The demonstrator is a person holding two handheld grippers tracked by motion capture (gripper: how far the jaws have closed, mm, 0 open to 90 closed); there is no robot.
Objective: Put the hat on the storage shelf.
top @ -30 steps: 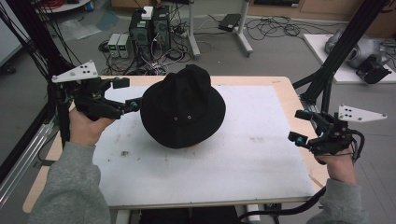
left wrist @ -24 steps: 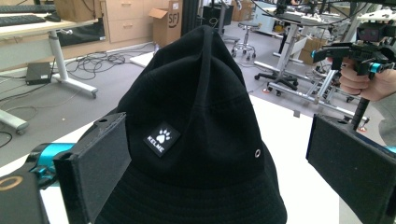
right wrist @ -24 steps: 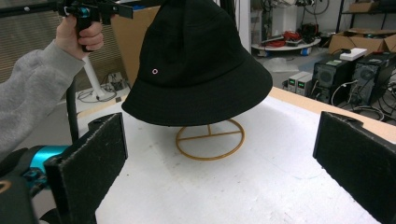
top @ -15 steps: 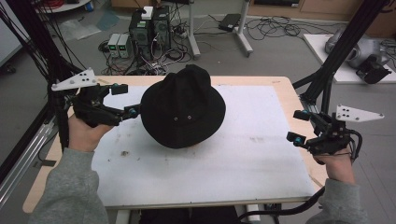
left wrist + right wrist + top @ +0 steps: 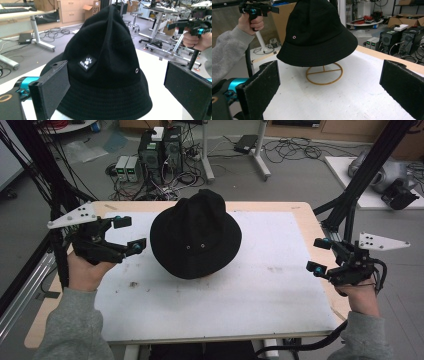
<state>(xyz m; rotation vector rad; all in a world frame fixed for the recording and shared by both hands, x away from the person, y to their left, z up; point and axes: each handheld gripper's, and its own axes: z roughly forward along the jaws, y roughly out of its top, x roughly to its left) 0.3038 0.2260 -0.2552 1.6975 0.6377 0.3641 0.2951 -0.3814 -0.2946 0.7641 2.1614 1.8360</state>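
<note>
Both hand-held grippers gape empty beside the black hat (image 5: 195,240) (its gold wire stand (image 5: 324,74) shows from the right).

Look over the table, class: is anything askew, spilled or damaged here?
Nothing stands out. The black hat sits on its gold wire stand, intact. The white mat shows only faint smudges. Both grippers, left and right, are open, apart from the hat.

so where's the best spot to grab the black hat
Probably the brim of the black hat on the side facing the left tongs, coming in level from the left. The brim is thin, sticks out clear of the gold stand, and those open tongs are nearest.
</note>
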